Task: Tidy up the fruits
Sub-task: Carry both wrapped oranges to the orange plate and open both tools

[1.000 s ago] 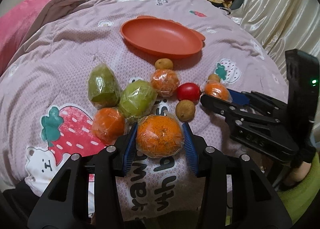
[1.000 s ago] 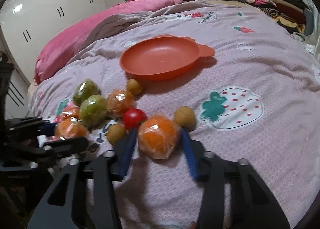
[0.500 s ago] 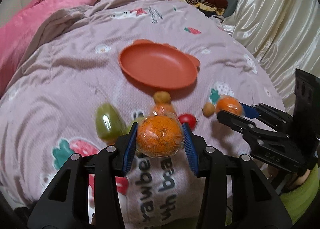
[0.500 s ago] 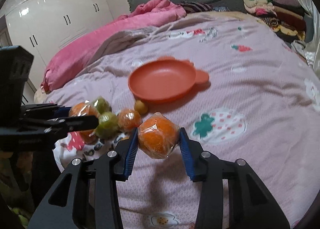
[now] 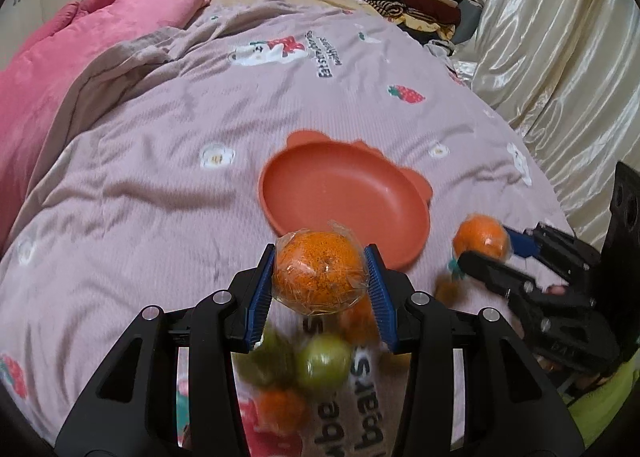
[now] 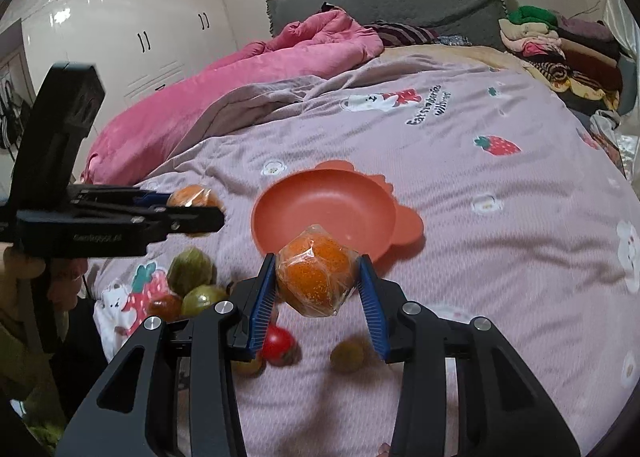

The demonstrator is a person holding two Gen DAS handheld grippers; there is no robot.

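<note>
Left gripper (image 5: 320,277) clamped on a film-wrapped orange (image 5: 318,271), held above the quilt (image 5: 160,177) at 6 o'clock of the orange plate (image 5: 344,193). Right gripper (image 6: 318,277) likewise pinches a second wrapped orange (image 6: 316,273). Quilt print partly legible ("Eat strawberries", rest blurred).

Both wrapped oranges (image 5: 319,274) (image 6: 316,276) lifted off bed, nearer plate (image 5: 344,201)

Dim, warm indoor light. Glossy white wardrobe doors (image 6: 120,37) carry bright reflected spots at upper left; the cream satin curtain (image 5: 560,77) shows sheen streaks. Strong fisheye bending and black vignette at the corners. In the left wrist view, wrapped green and orange fruits (image 5: 320,361) at the quilt's near edge smear with motion blur.
</note>
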